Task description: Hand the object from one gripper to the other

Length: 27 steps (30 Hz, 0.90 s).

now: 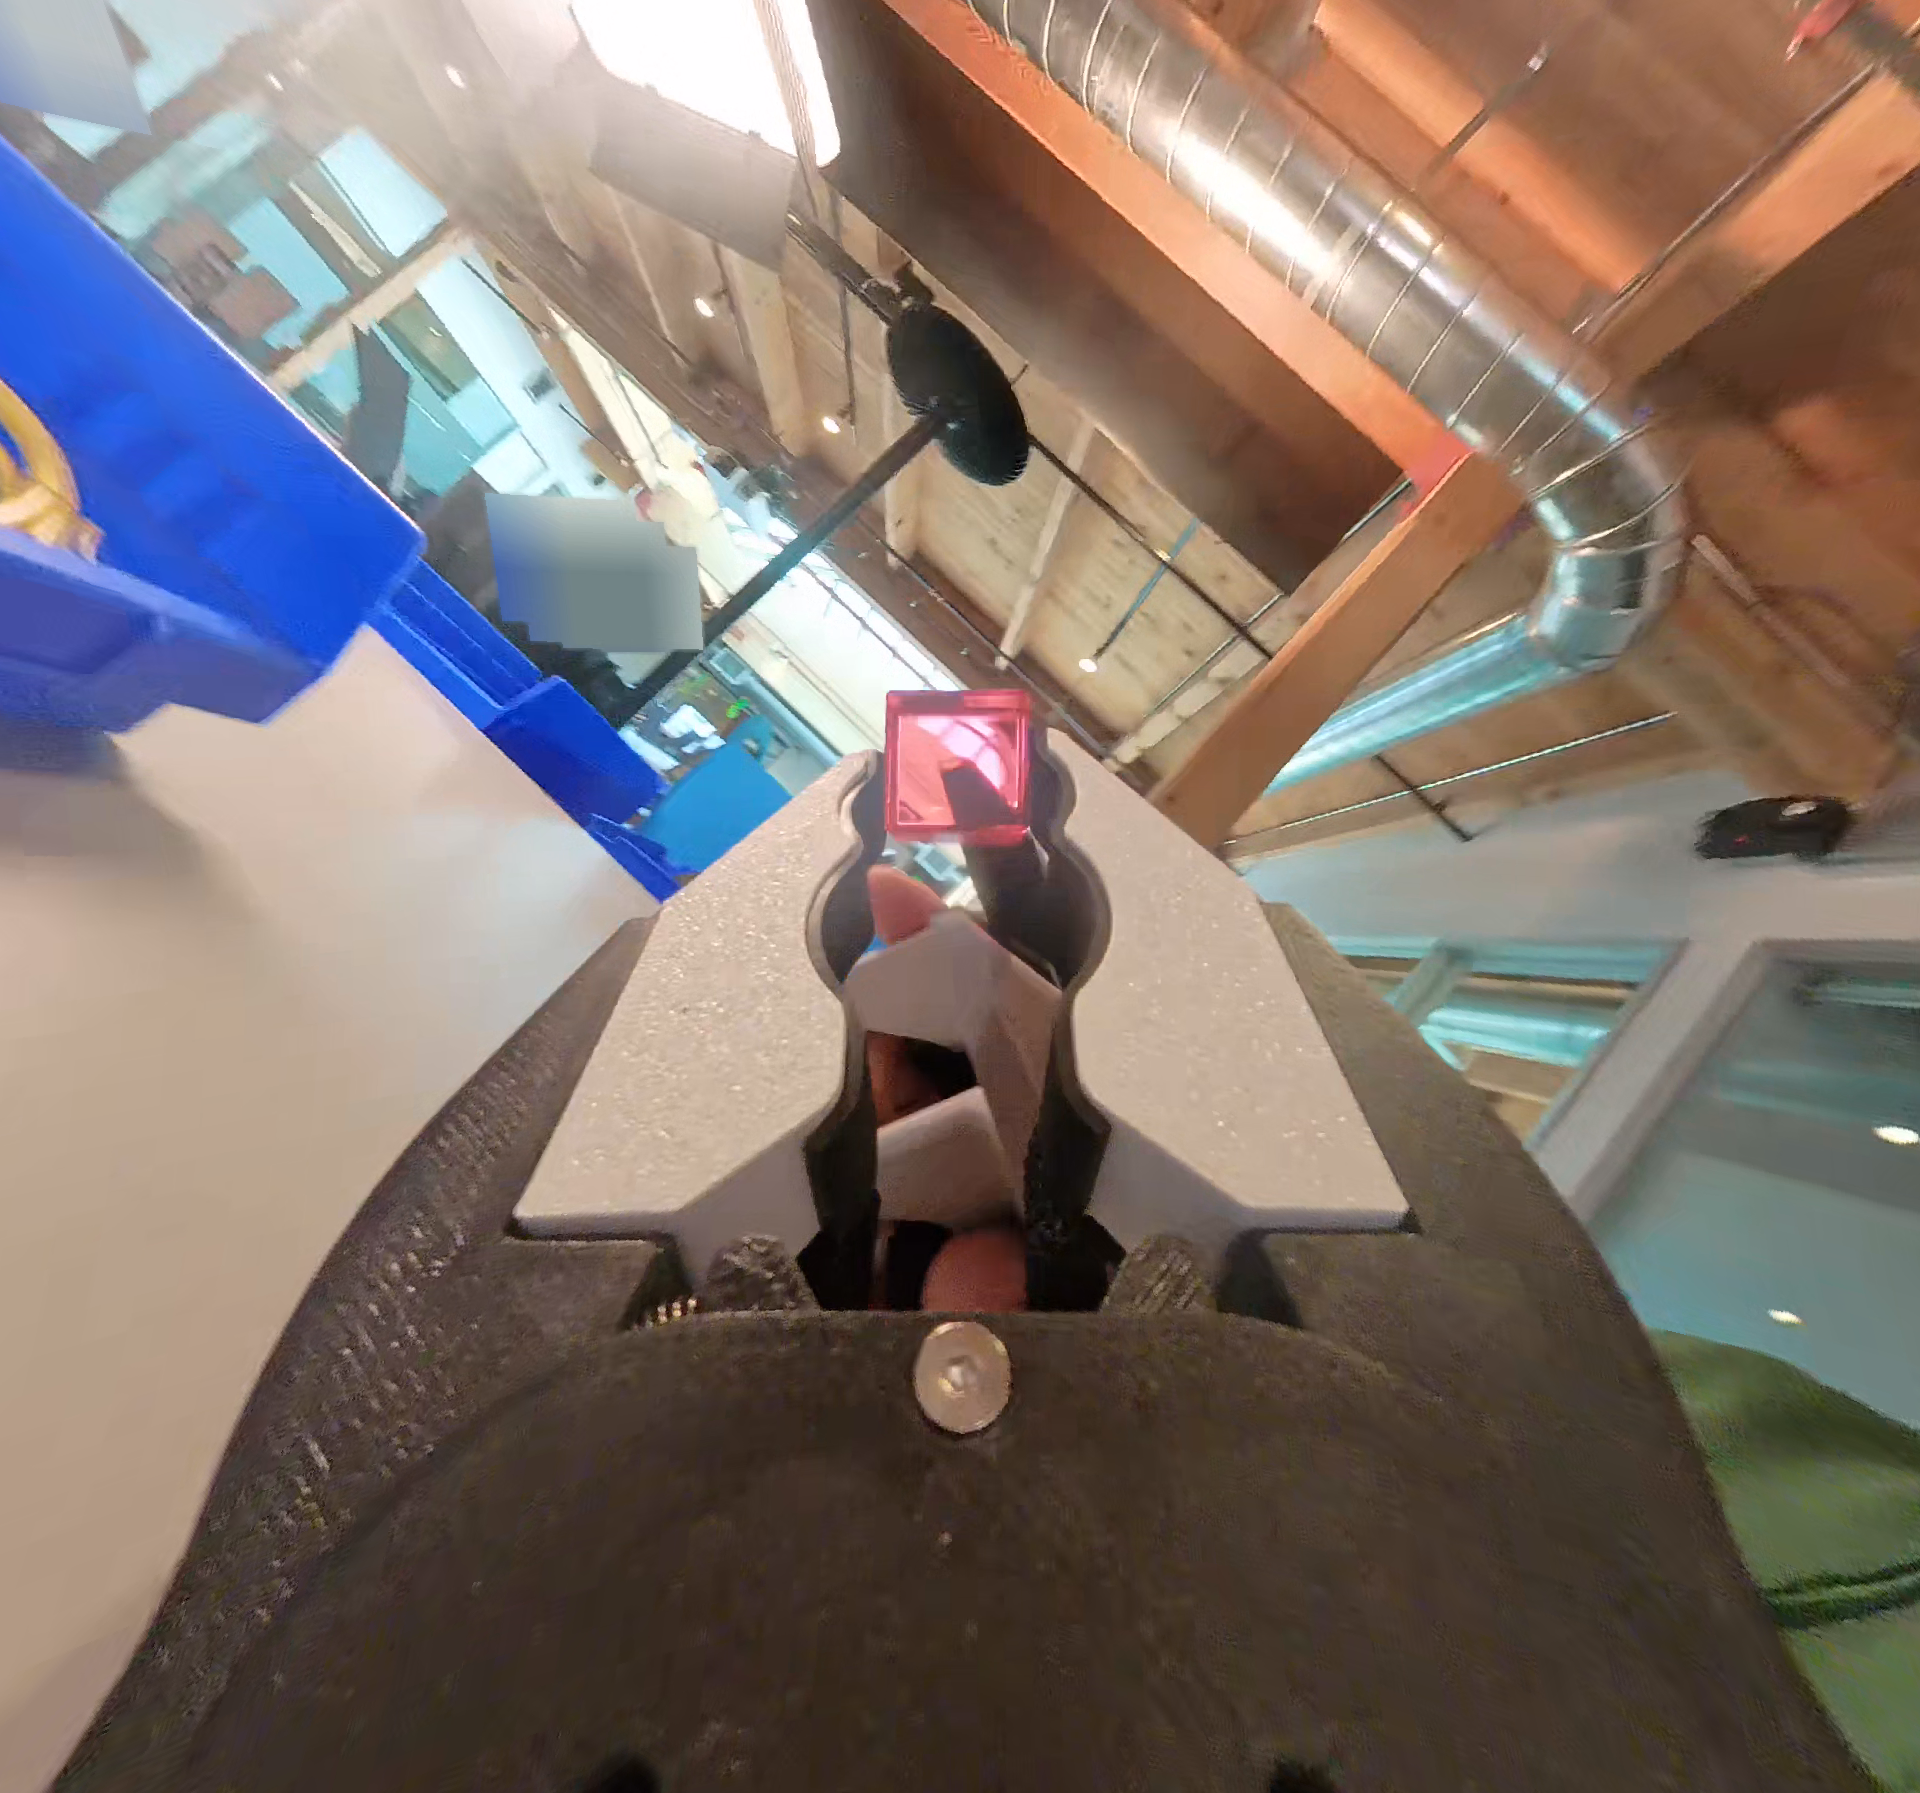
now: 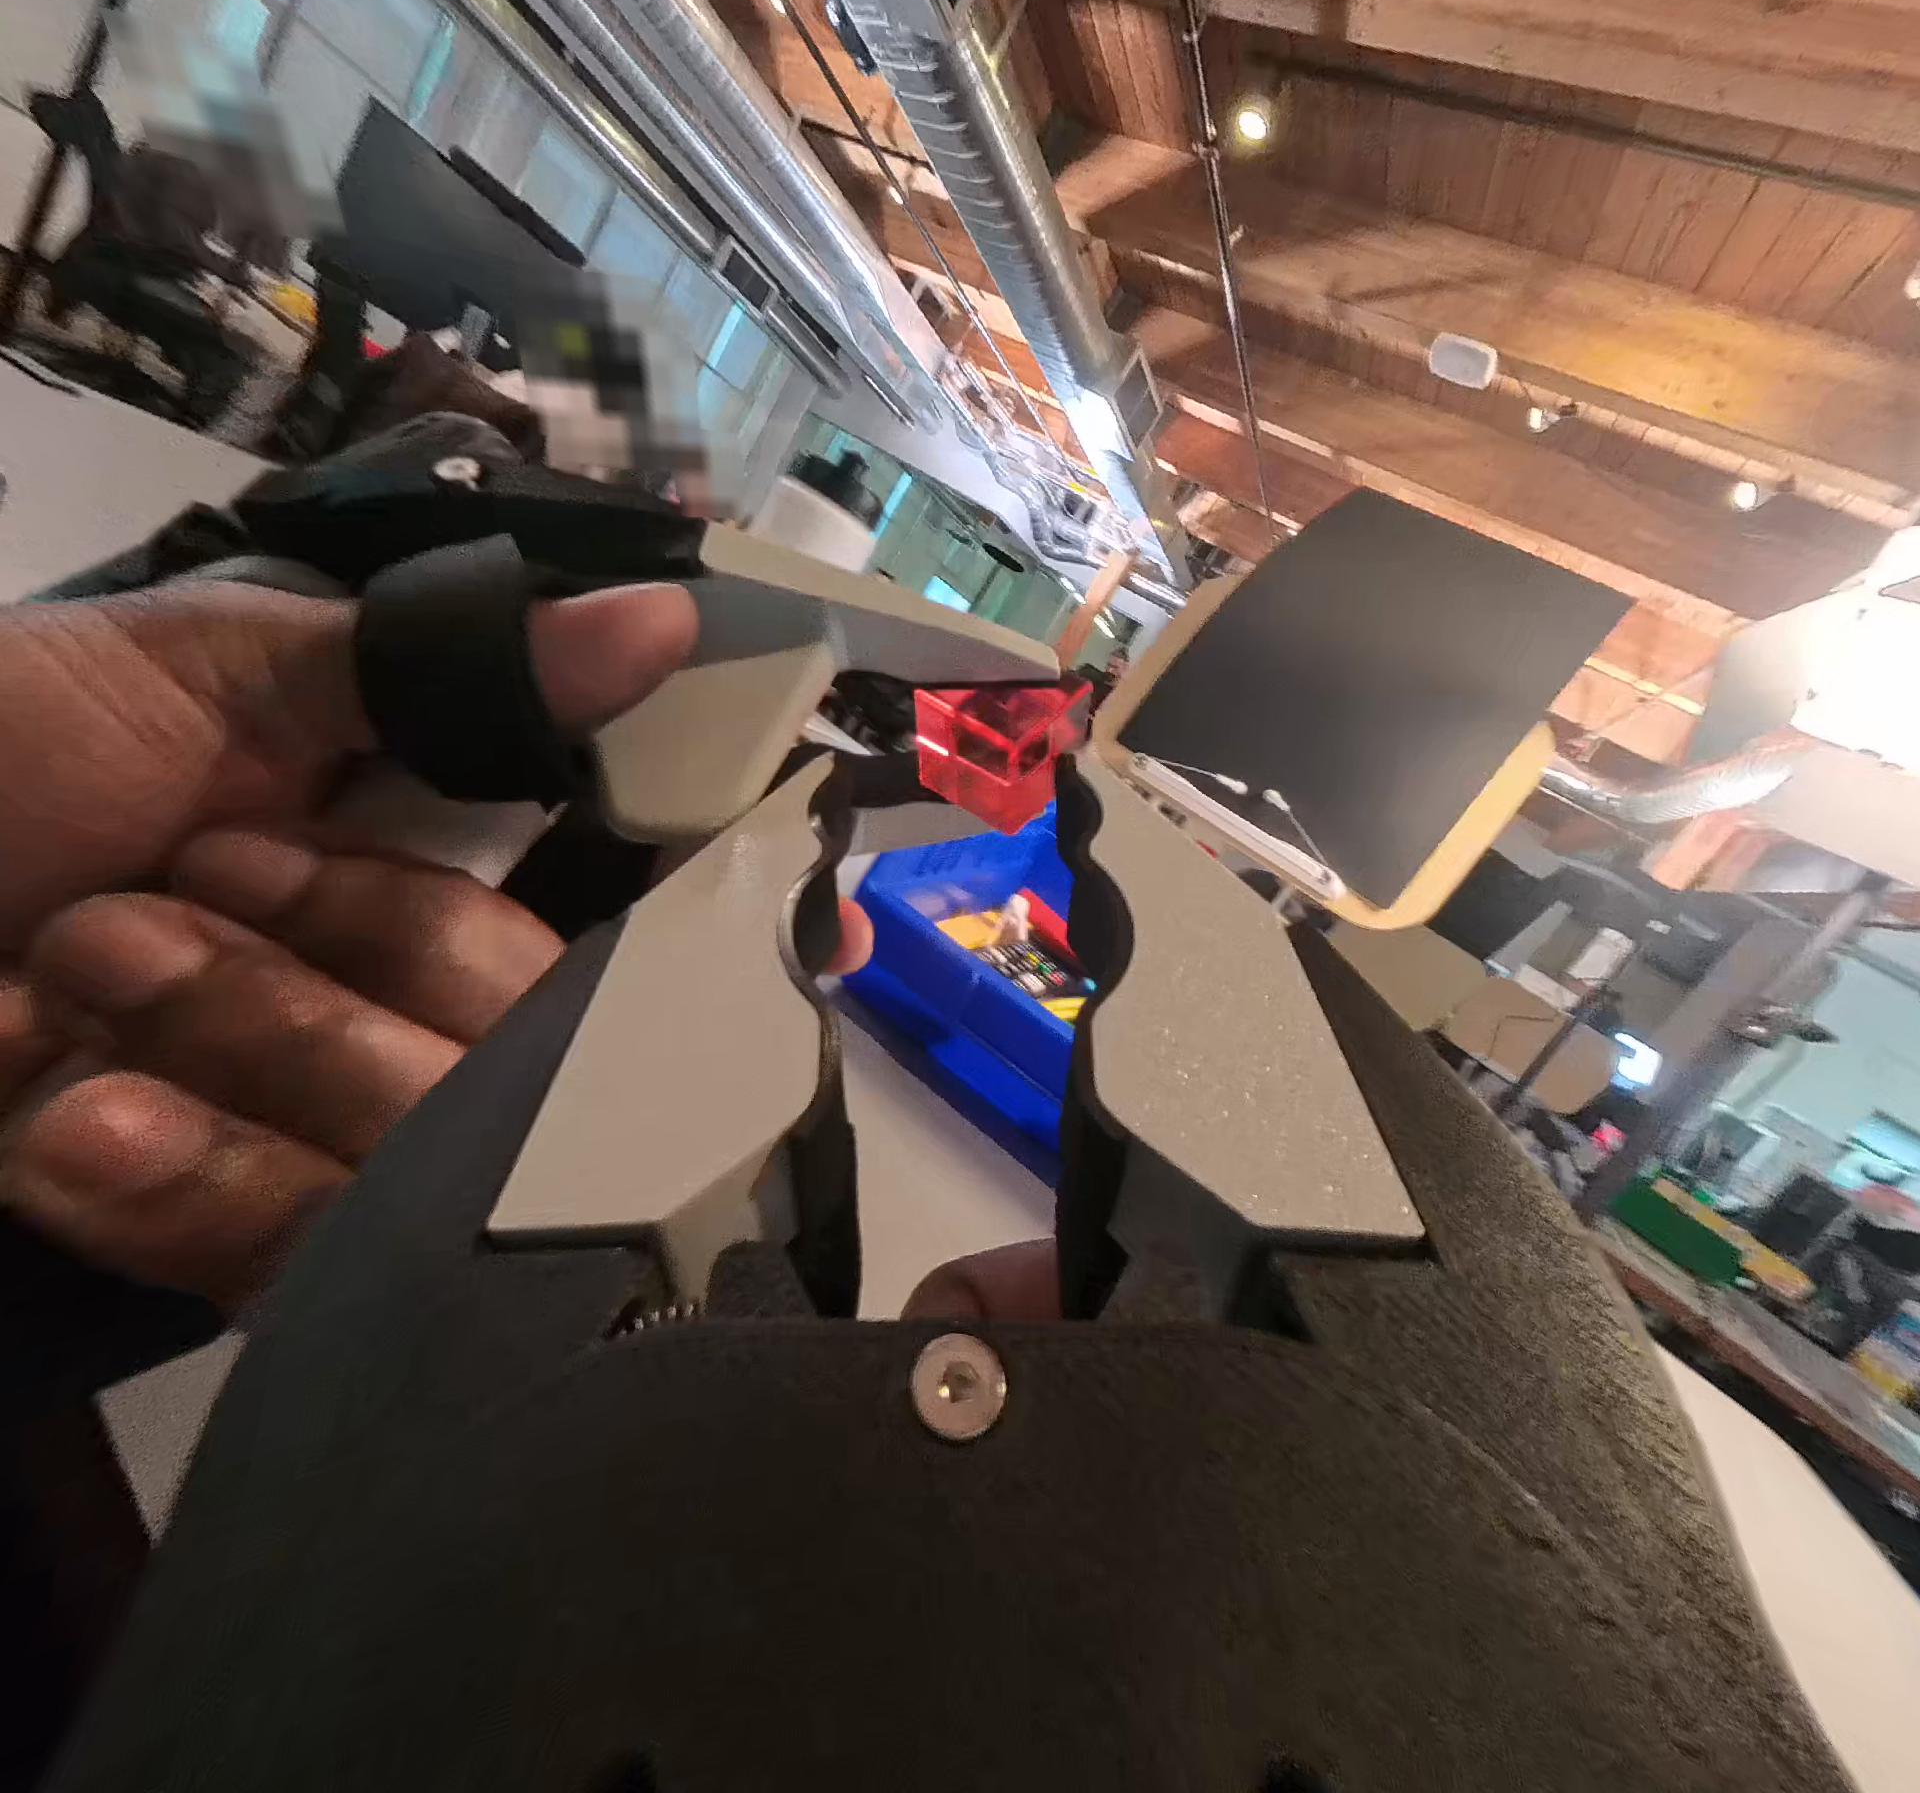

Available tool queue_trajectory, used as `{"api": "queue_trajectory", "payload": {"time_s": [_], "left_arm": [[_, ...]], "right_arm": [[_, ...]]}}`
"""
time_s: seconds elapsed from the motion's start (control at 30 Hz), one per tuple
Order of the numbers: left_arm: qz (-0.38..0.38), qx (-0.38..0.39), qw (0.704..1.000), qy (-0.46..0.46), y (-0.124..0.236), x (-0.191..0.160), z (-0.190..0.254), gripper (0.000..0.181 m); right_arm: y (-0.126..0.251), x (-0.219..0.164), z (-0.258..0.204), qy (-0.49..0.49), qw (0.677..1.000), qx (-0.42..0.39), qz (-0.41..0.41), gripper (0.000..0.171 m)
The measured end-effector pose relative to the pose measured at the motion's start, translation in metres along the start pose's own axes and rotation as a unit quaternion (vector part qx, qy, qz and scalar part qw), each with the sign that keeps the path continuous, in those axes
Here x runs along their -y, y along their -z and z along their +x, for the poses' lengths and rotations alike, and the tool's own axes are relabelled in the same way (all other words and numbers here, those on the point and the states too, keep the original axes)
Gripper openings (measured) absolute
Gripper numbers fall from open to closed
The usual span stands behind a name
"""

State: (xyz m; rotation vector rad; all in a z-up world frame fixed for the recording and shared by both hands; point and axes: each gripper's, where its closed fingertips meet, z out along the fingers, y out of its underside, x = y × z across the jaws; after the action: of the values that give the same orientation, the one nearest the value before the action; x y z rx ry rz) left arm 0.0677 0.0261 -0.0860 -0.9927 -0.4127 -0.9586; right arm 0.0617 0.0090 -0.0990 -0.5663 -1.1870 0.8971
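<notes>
While the small see-through red plastic cube (image 1: 956, 767) sits pinched at the tips of the left gripper (image 1: 958, 775), the right gripper (image 2: 954, 785) comes in w/ its jaws parted either side of it, not yet closed on it. The cube is held up in the air, well above the white table (image 2: 940, 1193). To do the handover well, I'd centre the right tips on two free faces, squeeze fully, & only then loosen the left. Below, a blue plastic bin (image 2: 971, 974) holds mixed small items, too blurred to name; another blue bin (image 1: 187, 538) at far left shows something gold.
</notes>
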Motion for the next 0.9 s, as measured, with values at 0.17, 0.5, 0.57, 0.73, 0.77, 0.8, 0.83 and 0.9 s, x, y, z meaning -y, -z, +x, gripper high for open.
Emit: {"api": "queue_trajectory", "payload": {"time_s": [0.17, 0.5, 0.57, 0.73, 0.77, 0.8, 0.83, 0.9], "left_arm": [[-0.026, -0.019, 0.999, 0.037, -0.004, -0.014, 0.002, 0.026], [-0.097, -0.017, 0.99, -0.098, -0.004, -0.018, 0.008, 0.035], [-0.092, -0.003, 0.977, -0.19, -0.002, -0.008, 0.01, 0.041], [-0.106, 0.083, 0.907, -0.399, 0.005, 0.011, 0.011, 0.046], [-0.118, 0.107, 0.885, -0.437, 0.005, 0.011, 0.011, 0.046], [-0.136, 0.134, 0.859, -0.475, 0.006, 0.01, 0.009, 0.046], [-0.156, 0.157, 0.83, -0.511, 0.007, 0.008, 0.008, 0.045], [-0.19, 0.189, 0.778, -0.568, 0.01, 0.002, 0.006, 0.046]], "right_arm": [[-0.001, -0.001, 0.001, 0.021, 1.0, -0.016, -0.006, 0.045], [0.003, 0.001, 0.018, -0.104, 0.994, 0.001, 0.017, 0.026], [0.004, -0.001, 0.027, -0.155, 0.988, 0.009, 0.022, 0.026], [0.004, -0.006, 0.036, -0.18, 0.983, 0.001, 0.015, 0.026], [0.003, -0.007, 0.034, -0.163, 0.987, -0.002, 0.009, 0.026], [0.002, -0.008, 0.03, -0.141, 0.99, -0.004, 0.001, 0.026], [0.001, -0.008, 0.026, -0.115, 0.993, -0.006, -0.007, 0.026], [-0.001, -0.01, 0.017, -0.061, 0.998, -0.01, -0.021, 0.026]]}}
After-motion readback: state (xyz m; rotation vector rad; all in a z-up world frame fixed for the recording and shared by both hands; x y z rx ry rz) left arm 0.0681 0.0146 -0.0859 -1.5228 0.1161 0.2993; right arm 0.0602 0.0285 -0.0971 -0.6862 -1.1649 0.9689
